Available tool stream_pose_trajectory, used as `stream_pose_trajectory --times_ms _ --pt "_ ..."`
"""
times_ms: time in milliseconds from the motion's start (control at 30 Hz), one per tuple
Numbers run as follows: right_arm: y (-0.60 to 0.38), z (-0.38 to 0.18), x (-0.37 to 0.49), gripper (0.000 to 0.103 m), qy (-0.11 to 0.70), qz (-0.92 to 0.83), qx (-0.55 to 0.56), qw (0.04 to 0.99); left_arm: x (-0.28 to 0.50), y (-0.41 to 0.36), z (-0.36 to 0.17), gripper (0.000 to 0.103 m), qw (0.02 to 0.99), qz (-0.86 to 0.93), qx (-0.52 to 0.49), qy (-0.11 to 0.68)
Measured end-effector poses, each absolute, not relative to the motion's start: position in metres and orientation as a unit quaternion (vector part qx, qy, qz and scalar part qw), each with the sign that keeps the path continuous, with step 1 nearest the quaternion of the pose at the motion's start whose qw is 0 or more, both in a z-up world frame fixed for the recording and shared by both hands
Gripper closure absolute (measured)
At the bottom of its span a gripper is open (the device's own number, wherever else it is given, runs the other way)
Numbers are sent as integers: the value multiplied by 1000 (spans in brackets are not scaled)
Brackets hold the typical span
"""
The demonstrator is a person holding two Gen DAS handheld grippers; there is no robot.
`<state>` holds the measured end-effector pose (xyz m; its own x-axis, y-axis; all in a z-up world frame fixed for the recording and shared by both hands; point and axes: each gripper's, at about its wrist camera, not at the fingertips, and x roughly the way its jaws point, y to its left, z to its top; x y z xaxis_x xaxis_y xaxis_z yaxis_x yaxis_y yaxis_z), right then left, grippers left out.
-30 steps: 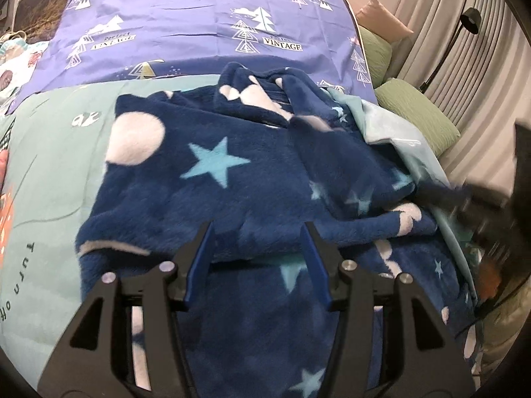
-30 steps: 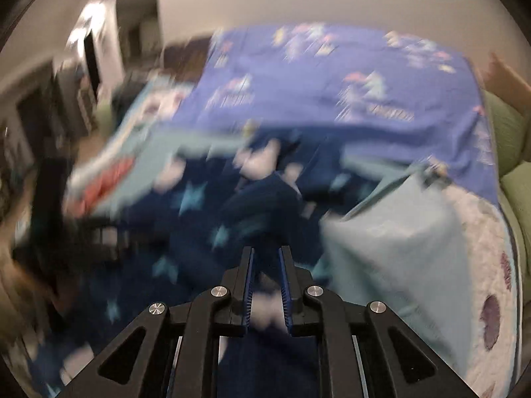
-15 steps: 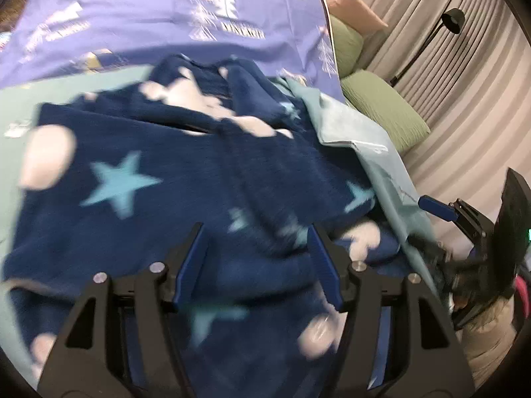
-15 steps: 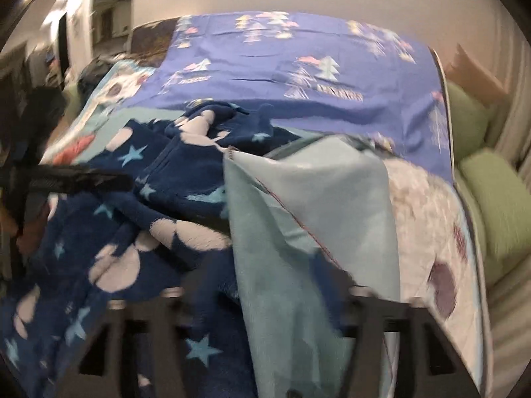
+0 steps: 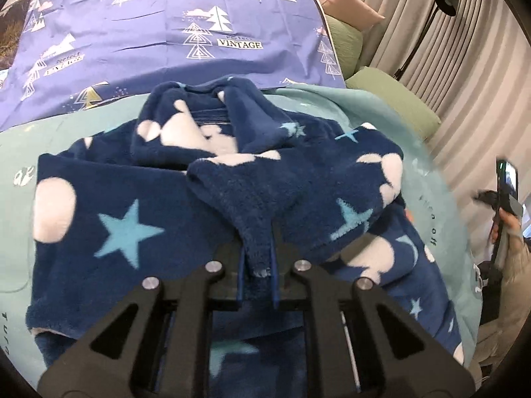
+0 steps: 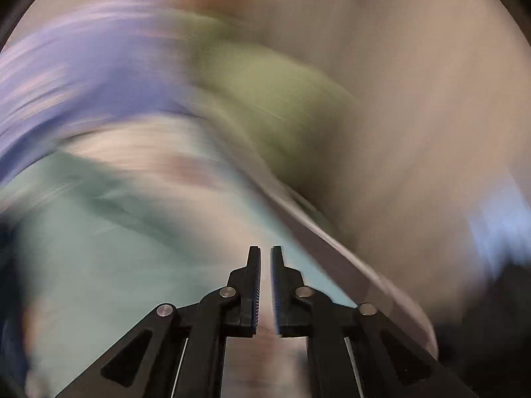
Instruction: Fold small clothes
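Observation:
A dark blue fleece garment with light blue stars and white moons lies spread and rumpled on the bed. My left gripper is shut on a pinched fold of this fleece near its middle front, and the fold rises from the cloth into the jaws. My right gripper is shut with only a narrow slit between the fingers and holds nothing. The right wrist view is heavily blurred. In the left wrist view the right gripper's body shows at the far right edge, off the garment.
A teal sheet lies under the garment, with a purple tree-print cover behind it. Green pillows and a pink pillow lie at the right. Curtains and a black floor lamp stand beyond the bed's right edge.
My left gripper was open over the fleece and has closed on a fold of it. My right gripper has let go of the cloth, swung away to the right and shut empty.

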<state>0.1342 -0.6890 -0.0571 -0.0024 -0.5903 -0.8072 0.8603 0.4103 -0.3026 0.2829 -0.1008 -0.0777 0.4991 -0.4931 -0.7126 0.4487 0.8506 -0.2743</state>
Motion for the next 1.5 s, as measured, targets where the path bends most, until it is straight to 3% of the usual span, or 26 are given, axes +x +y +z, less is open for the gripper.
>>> stream_pose_trajectory --times_ms 67,233,400,600,933,1267,1333,1400,1500 --pt "-707 -56 95 94 452 -509 197 706 283 -99 -79 89 864 -276 -31 421" --pt "-632 -42 109 94 448 -343 153 811 286 -102 -82 89 862 -273 -45 425" --pt "-514 -35 157 82 449 -133 131 874 283 -99 -70 91 872 -262 -52 411" --pt "-396 -54 201 72 470 17 97 877 274 -64 -27 91 896 -243 -57 368" --pt "-362 -81 216 63 481 -7 40 876 277 -14 -21 91 902 -210 -66 371" --pt "-317 -110 263 58 449 -92 -186 869 297 -39 -6 91 894 -232 -79 374" --pt "-322 -114 275 61 440 -122 -196 868 299 -46 0 91 894 -237 -79 371" --pt "-350 -100 281 88 430 -142 -118 884 301 -53 9 91 895 -242 -77 367" --pt "-403 -70 266 89 396 -98 61 911 297 -57 22 91 895 -257 -78 356"
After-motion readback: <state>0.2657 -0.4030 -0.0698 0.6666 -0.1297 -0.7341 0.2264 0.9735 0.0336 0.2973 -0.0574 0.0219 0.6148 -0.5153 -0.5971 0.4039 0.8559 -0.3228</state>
